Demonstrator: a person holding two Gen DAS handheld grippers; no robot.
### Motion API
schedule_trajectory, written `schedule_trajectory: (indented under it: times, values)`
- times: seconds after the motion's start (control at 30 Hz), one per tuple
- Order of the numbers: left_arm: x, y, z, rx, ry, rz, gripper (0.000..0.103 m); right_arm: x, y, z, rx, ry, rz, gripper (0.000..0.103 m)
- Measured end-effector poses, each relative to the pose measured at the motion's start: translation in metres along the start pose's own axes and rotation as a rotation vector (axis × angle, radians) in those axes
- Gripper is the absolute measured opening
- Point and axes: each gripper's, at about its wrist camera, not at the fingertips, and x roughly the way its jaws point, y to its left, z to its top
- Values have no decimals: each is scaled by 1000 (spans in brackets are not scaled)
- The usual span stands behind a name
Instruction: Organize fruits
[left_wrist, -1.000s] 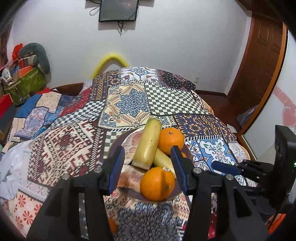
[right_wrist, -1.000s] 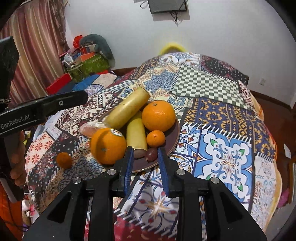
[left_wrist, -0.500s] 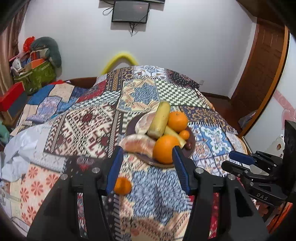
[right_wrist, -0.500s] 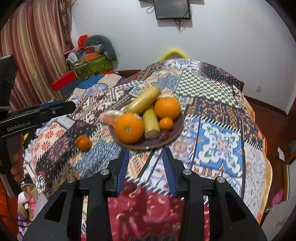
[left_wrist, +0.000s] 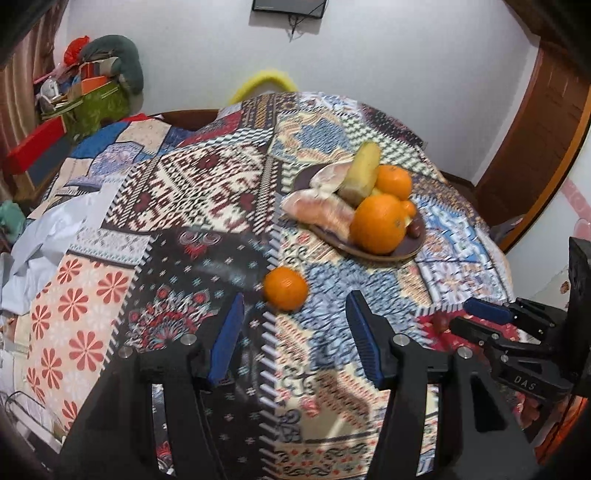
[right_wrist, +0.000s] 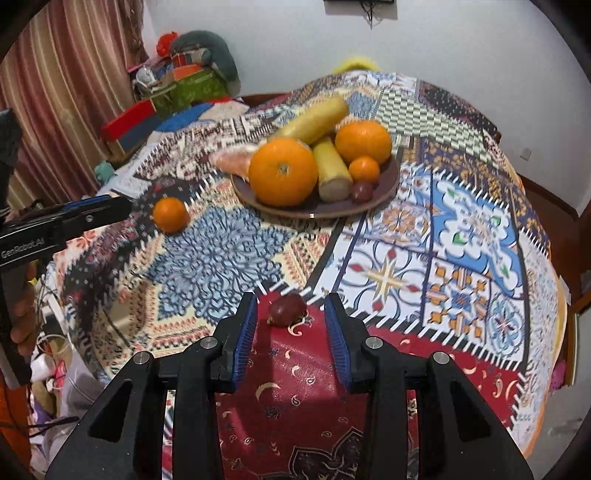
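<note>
A brown plate on the patchwork cloth holds large oranges, bananas, a small orange and a dark grape. A loose small orange lies on the cloth just beyond my open, empty left gripper. A loose dark red fruit lies between the tips of my open right gripper, untouched.
The cloth-covered table drops off at the near and right edges. Boxes and bags pile up at the far left by a curtain. A wooden door stands at the right.
Both grippers have pulled back from the plate toward the near table edge. The loose small orange now lies ahead of the left gripper and the dark red fruit has come between the right fingers.
</note>
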Motion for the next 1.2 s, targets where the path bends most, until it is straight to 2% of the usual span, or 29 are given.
schedule_trajectory:
  times: [0.27,0.4,0.73,0.8,0.97,1.2]
  values:
    - [19,12,-14,-3,47,6,57,19,1,-4,-3,36,6,34]
    - [29,10,-15,4,59,-2,57,19,2,-5,-18,33,20,22]
    - [51,2,-2,34,56,10,57,13,-4,1,-13,14,25,21]
    - [55,1,1,35,55,13,54,12,-9,4,-2,5,27,21]
    - [65,-1,4,45,68,6,37,10,-19,12,18,-13,23,21]
    - [62,-2,9,36,51,-12,36,9,-27,21,30,-32,24,21]
